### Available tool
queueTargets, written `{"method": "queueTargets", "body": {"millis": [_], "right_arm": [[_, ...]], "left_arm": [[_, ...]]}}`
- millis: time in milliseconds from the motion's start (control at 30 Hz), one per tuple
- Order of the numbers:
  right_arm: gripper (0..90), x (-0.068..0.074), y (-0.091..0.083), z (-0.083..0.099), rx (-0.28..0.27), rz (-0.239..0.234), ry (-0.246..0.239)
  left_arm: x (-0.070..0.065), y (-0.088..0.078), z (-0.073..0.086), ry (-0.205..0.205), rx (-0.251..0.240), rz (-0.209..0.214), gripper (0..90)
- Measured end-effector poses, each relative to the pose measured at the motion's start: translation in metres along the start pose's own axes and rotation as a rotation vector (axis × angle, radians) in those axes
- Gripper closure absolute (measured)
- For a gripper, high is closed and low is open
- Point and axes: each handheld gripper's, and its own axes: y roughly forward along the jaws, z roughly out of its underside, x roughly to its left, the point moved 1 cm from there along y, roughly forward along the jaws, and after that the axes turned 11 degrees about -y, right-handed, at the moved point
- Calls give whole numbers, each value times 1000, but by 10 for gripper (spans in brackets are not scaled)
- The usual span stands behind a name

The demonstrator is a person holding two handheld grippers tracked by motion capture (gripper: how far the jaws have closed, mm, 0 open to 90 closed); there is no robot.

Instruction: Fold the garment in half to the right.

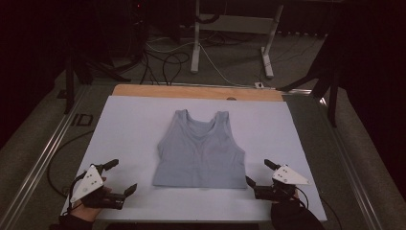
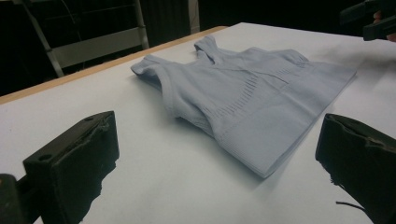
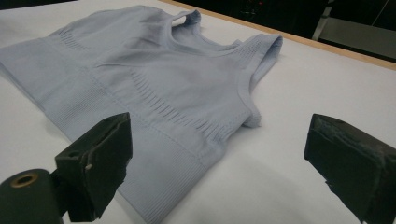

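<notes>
**Tank top laid flat, both grippers parked at the hem**

So there's a light blue ribbed tank top (image 1: 201,151) lying flat in the middle of the white table cover (image 1: 129,124), straps pointing to the far edge, hem toward the person. The left gripper (image 1: 120,178) sits off the hem's left corner, jaws spread wide, holding nothing, well clear of the fabric. The right gripper (image 1: 259,173) is just beside the hem's right corner, also wide open and empty; in its own view one jaw overlaps the hem, can't tell if it touches.
</notes>
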Motion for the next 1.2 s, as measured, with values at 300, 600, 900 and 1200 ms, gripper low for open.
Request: {"method": "queueTargets", "body": {"millis": [300, 600, 900, 1200], "right_arm": [[80, 0, 1, -1, 3, -3, 0], [80, 1, 1, -4, -2, -6, 5], [80, 0, -4, -13, -7, -2, 25], [80, -11, -10, -49, -33, 11, -8]], "left_arm": [[0, 1, 0, 2, 5, 6, 3], [-2, 1, -1, 1, 3, 13, 3], [-4, 0, -8, 2, 8, 18, 3], [-3, -4, -28, 4, 7, 32, 3]]}}
